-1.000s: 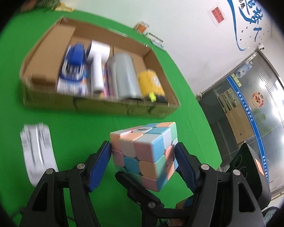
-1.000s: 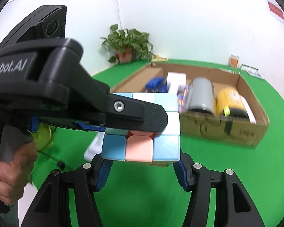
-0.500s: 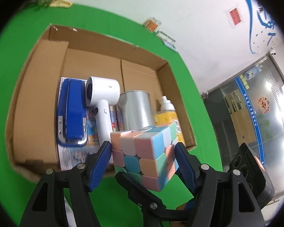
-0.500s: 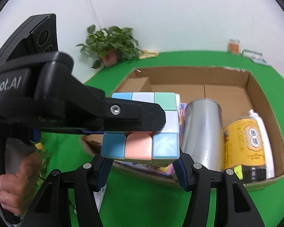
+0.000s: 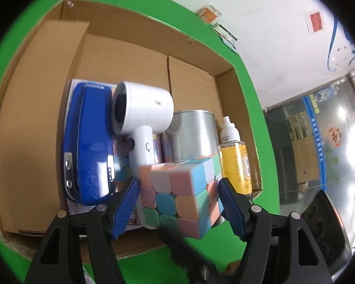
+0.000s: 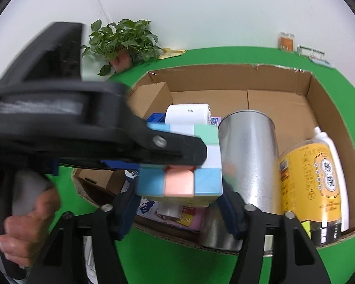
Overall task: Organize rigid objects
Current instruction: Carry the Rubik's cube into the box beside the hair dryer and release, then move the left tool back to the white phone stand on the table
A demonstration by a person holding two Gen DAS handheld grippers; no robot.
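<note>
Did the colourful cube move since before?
Yes. The cube, in the left gripper, was over green cloth; now it hangs over the cardboard box's near edge.

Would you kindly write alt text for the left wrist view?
The left tongs grip a pastel puzzle cube over an open cardboard box on green cloth. Inside lie a blue stapler, white hair dryer, metal can and yellow bottle.

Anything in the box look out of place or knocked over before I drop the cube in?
Nothing looks damaged or spilled. The silver can, yellow bottle and white hair dryer lie on their sides in the cardboard box, packed in a row beside the blue stapler.
</note>
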